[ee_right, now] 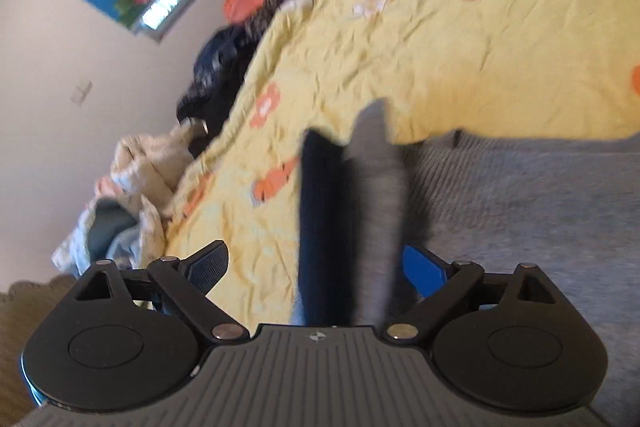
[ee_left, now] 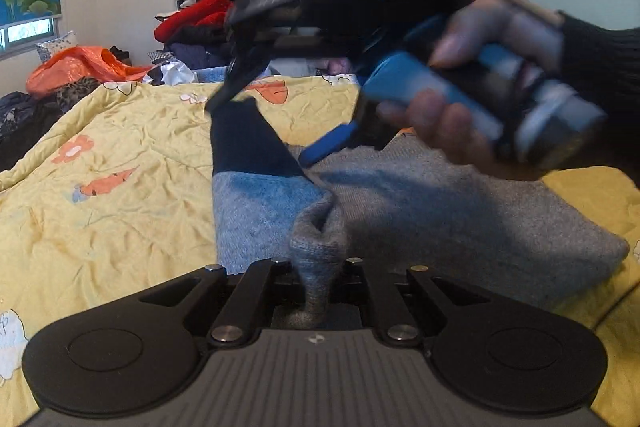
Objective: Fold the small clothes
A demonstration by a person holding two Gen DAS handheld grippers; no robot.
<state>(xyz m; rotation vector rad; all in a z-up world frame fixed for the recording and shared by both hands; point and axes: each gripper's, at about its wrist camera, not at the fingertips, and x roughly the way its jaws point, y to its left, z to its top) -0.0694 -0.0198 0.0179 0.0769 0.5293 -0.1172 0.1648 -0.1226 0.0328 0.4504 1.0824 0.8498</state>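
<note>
The left gripper (ee_left: 316, 291) is clamped on a bunched fold of the grey sweater (ee_left: 460, 211), whose navy-cuffed sleeve (ee_left: 248, 147) runs away across the yellow quilt (ee_left: 120, 211); the right gripper (ee_right: 316, 275) stands apart around the sleeve

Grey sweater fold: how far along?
Early. Nothing looks folded yet: the grey sweater lies mostly spread on the yellow quilt. In hand: the left gripper is shut on a bunched pinch of knit; the right gripper is open, with the navy-cuffed sleeve hanging between its fingers. Left: every fold, then the clothes pile behind.
</note>
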